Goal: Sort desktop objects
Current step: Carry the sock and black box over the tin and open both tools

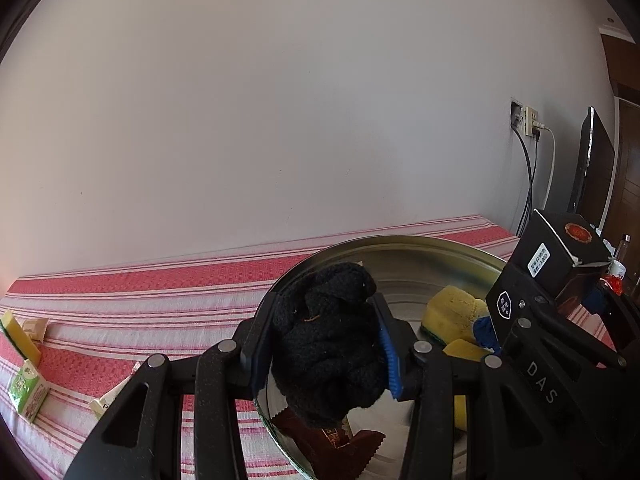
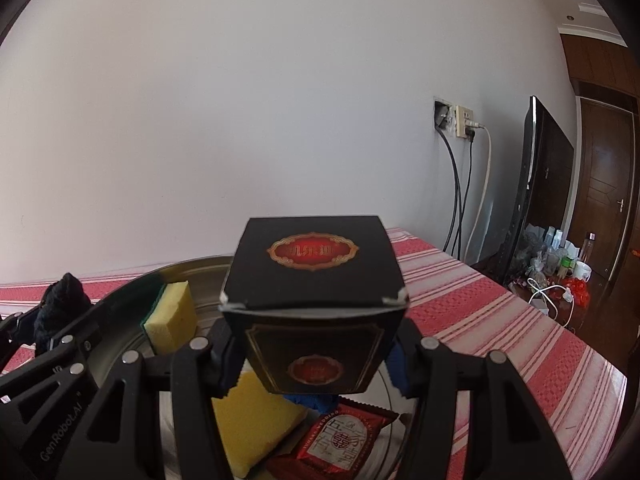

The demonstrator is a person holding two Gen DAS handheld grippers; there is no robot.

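Sponges and small packets lie at the far left of the bench (image 1: 160,280), on its red-and-white striped cloth: a yellow sponge with a green edge (image 1: 18,338), a green-and-white carton (image 1: 28,394) just below it, and two pale wrapped pieces nearby. Further right, the left tongs (image 1: 326,344) pinch a bunched black knit cloth (image 1: 328,340) between their blue-edged pads, holding it over the left rim of a round metal tray (image 1: 420,248). Inside the tray sit a yellow sponge (image 1: 452,312), a second yellow sponge (image 2: 256,420) lower down, and a dark red packet with a white printed label (image 2: 340,440) lying flat on the tray floor. Right of the cloth, the right tongs (image 2: 316,360) clamp a black box with a red and gold emblem (image 2: 316,280), raised above the tray's middle, with something blue showing just under it. Behind the bench rises a plain white wall with a socket (image 2: 464,120) and hanging cables; a dark flat screen (image 2: 540,184) stands at the far right, beside a brown door
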